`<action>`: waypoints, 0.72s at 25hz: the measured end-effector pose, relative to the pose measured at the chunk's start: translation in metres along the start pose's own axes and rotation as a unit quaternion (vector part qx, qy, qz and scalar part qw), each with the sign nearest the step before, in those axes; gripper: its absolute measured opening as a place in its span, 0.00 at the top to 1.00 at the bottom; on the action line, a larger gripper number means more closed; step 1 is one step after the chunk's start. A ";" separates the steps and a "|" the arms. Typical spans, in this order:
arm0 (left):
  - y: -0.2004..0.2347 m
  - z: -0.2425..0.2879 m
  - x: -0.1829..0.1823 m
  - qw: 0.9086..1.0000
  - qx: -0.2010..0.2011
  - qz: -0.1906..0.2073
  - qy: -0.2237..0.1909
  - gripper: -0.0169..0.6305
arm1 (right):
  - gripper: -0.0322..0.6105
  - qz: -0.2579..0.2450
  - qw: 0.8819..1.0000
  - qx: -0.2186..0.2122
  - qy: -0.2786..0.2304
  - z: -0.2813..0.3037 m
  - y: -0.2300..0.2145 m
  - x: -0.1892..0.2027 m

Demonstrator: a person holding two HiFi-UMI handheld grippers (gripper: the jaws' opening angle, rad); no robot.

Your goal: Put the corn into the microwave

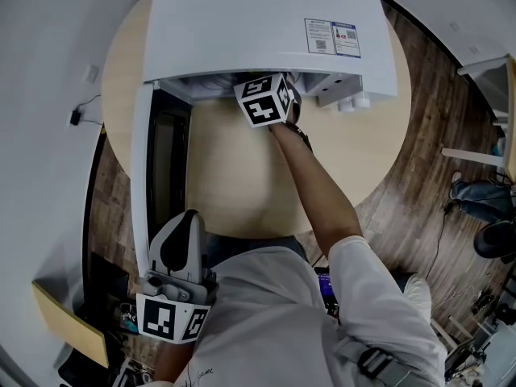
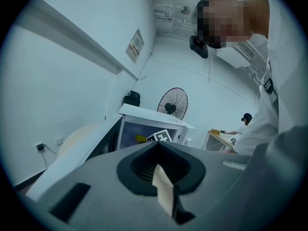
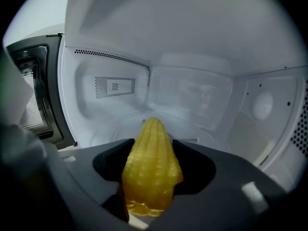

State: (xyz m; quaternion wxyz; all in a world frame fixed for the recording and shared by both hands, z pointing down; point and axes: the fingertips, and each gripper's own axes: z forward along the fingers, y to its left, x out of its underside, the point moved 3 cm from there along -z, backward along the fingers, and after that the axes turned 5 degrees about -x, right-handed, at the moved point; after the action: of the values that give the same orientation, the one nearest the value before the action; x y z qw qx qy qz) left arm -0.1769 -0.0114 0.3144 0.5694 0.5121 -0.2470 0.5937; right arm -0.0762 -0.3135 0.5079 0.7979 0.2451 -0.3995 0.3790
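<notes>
The yellow corn (image 3: 151,170) points tip-first into the white microwave's bare cavity (image 3: 192,95), with my right gripper (image 3: 153,150) shut on it. In the head view the microwave (image 1: 266,22) stands on the far side of a round table. The right gripper's marker cube (image 1: 266,99) sits at the microwave's mouth, and its jaws are hidden under the top. The microwave door (image 1: 143,176) hangs open to the left. My left gripper (image 1: 179,248) is held low beside the person's body, off the table, shut and empty. The left gripper view catches the corn (image 2: 140,139) from afar.
The round wooden table (image 1: 234,184) has a bare top in front of the microwave. A wall outlet with a cable (image 1: 76,115) is at left. A standing fan (image 2: 172,102) and another person at a desk (image 2: 245,121) are in the background. White furniture (image 1: 484,63) stands at far right.
</notes>
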 end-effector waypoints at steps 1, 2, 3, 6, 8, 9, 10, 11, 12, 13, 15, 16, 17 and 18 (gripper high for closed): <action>0.000 0.000 0.000 1.000 0.000 0.000 -0.001 0.97 | 0.54 -0.003 1.000 0.002 0.000 0.000 0.000 0.000; -0.001 -0.001 0.000 1.000 0.000 -0.001 -0.001 0.97 | 0.54 -0.005 1.000 0.003 0.000 0.000 0.001 0.001; -0.001 -0.001 0.000 1.000 0.000 -0.001 -0.001 0.97 | 0.54 -0.007 1.000 0.005 0.001 0.000 0.001 0.001; 0.000 -0.002 0.000 1.000 -0.001 0.000 0.000 0.97 | 0.54 -0.006 1.000 0.007 0.002 0.000 0.002 0.000; 0.000 -0.003 0.001 1.000 -0.001 0.000 0.000 0.97 | 0.54 -0.009 1.000 0.009 0.003 0.001 0.002 0.000; 0.000 -0.003 0.001 1.000 -0.001 0.000 0.000 0.97 | 0.54 -0.011 1.000 0.010 0.003 0.000 0.003 0.000; -0.001 -0.003 0.001 1.000 -0.001 -0.001 -0.001 0.97 | 0.54 -0.013 1.000 0.011 0.004 0.000 0.003 0.000; -0.001 -0.004 0.000 1.000 -0.001 -0.001 -0.001 0.97 | 0.54 -0.014 1.000 0.012 0.004 0.000 0.003 0.001; -0.001 -0.004 0.000 1.000 0.000 -0.001 -0.002 0.97 | 0.54 -0.015 1.000 0.011 0.004 0.000 0.003 0.001; -0.001 -0.004 0.000 1.000 0.000 -0.001 -0.002 0.97 | 0.54 -0.014 1.000 0.010 0.003 0.000 0.003 0.001; 0.000 -0.004 0.000 1.000 0.000 0.000 -0.002 0.97 | 0.54 -0.008 1.000 0.004 -0.001 0.000 0.004 0.000; -0.001 -0.005 0.000 1.000 0.000 0.001 -0.003 0.97 | 0.52 -0.003 1.000 0.000 -0.002 -0.001 0.004 0.000; -0.001 -0.005 0.000 1.000 0.001 0.001 -0.003 0.97 | 0.51 0.002 1.000 -0.002 -0.003 -0.002 0.004 0.001; -0.002 -0.005 0.000 1.000 0.002 0.001 -0.003 0.97 | 0.50 0.007 1.000 -0.004 -0.002 -0.002 0.003 0.001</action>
State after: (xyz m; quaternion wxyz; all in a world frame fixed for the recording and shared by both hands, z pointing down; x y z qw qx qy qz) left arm -0.1769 -0.0068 0.3119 0.5674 0.5146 -0.2479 0.5932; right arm -0.0772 -0.3094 0.5080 0.7954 0.2396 -0.4044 0.3825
